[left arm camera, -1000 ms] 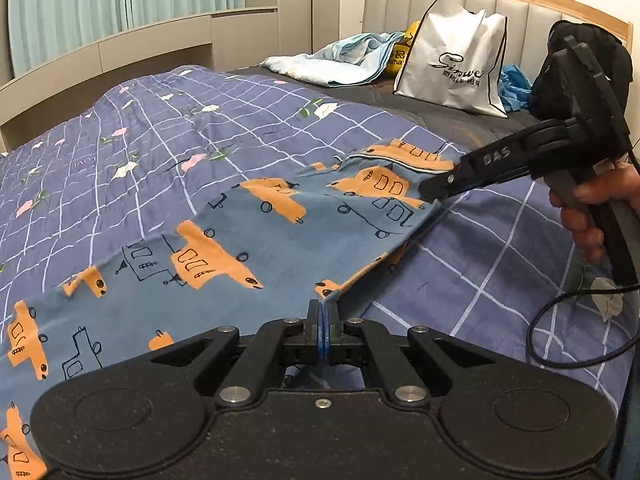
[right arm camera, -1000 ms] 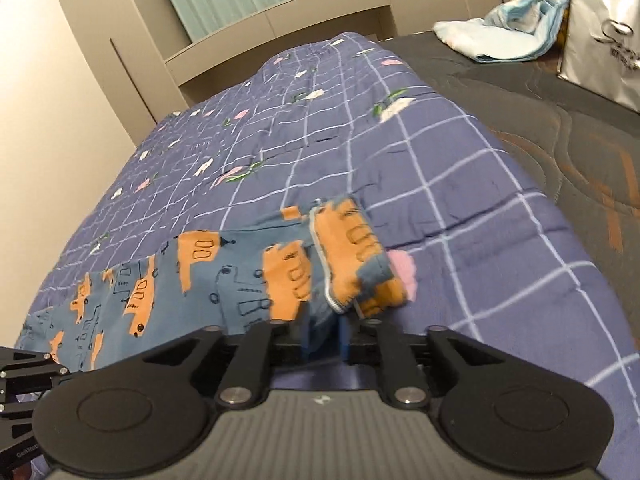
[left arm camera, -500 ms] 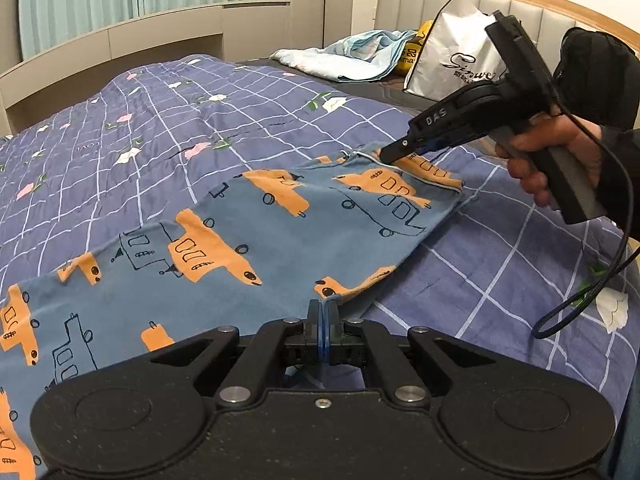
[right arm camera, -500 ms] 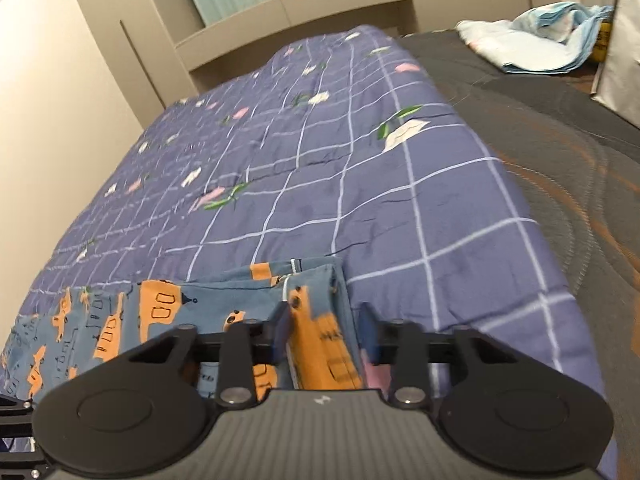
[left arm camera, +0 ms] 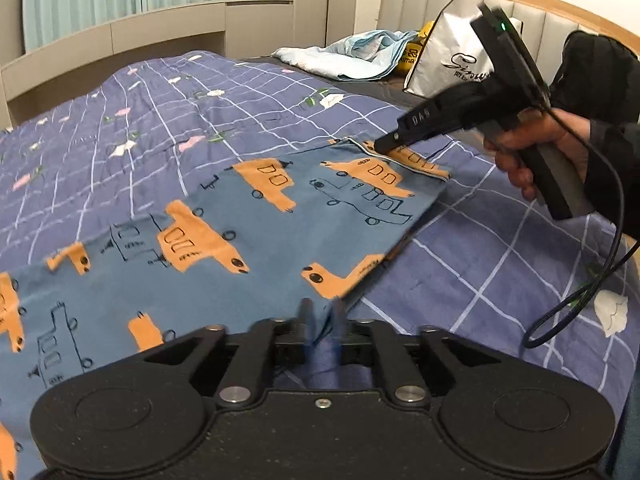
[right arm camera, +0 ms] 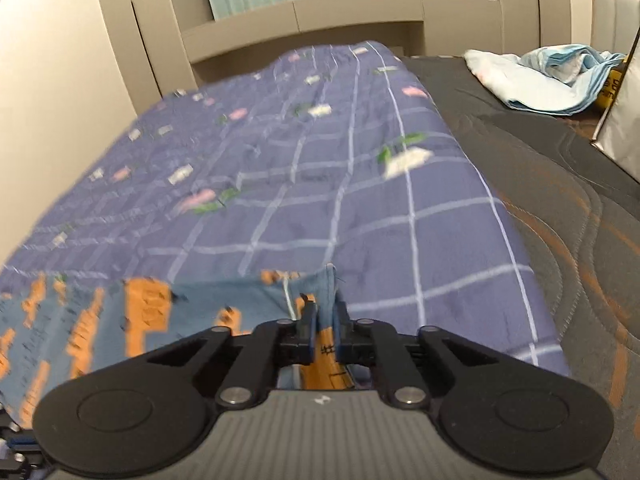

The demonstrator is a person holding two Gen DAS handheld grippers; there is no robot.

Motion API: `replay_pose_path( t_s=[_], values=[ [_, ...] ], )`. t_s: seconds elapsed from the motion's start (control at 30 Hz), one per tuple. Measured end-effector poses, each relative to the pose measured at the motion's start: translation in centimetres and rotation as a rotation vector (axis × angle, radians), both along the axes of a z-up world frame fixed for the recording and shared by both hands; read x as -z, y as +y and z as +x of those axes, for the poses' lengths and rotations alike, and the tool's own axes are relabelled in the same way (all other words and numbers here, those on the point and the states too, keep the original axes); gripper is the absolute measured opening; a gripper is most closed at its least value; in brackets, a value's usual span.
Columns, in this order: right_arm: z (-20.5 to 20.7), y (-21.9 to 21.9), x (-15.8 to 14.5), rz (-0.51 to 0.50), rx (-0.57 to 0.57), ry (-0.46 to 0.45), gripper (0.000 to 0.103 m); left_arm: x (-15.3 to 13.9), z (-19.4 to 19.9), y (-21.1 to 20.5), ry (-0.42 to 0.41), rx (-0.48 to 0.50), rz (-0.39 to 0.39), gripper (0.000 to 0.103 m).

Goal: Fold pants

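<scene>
A pair of pants in soft, matte blue cloth, printed with flat orange vehicles and thin black line drawings, lay spread flat on a quilted purple-blue bedspread crossed by pale grid lines and dotted with small flowers. Its near corner sat between the blurred fingers of the left gripper, whose jaws had just been opening, a narrow gap now showing with the fabric edge inside it; whether the pads still pressed on the cloth could not be told. Farther right, the piped hem end of the pants lay under the tip of the right gripper, a black angular tool held by a hand in a dark sleeve, a cable looping from it. In the right wrist view, that gripper's jaws had just been opening a little, with a fold of blue and orange cloth standing between them. Behind stood a glossy white paper bag, a crumpled light-blue cloth and a padded headboard with a wooden rim
</scene>
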State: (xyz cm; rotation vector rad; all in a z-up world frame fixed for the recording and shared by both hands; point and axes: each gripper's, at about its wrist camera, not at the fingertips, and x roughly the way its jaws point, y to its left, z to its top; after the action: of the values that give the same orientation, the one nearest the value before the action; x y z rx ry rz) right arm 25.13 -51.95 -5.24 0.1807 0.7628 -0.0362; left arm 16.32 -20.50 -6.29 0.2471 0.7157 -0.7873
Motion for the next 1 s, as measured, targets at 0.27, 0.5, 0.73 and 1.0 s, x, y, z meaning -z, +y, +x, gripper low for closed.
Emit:
replay_pose_path(
  t_s=[0.27, 0.5, 0.73, 1.0],
  values=[
    [-3.0, 3.0, -1.6, -0.155, -0.062, -0.085, 0.098, -3.0, -0.1, 2.9, -0.09, -0.177, -0.011, 0.094],
    [-5.0, 9.5, -1.2, -0.222, -0.253, -0.11, 0.103, -5.1, 1.3, 10.1, -0.122, -0.491, 0.139, 0.102],
    [-4.9, 13.5, 2.1, -0.305, -0.35, -0.014, 0.103, -2.0, 3.0, 20.9, -0.046, -0.757, 0.25, 0.102],
    [-3.4, 15.0, -0.6, -0.295, -0.392, -0.063, 0.103, -0.6, 3.9, 25.5, 0.021, -0.855, 0.195, 0.102]
  ],
)
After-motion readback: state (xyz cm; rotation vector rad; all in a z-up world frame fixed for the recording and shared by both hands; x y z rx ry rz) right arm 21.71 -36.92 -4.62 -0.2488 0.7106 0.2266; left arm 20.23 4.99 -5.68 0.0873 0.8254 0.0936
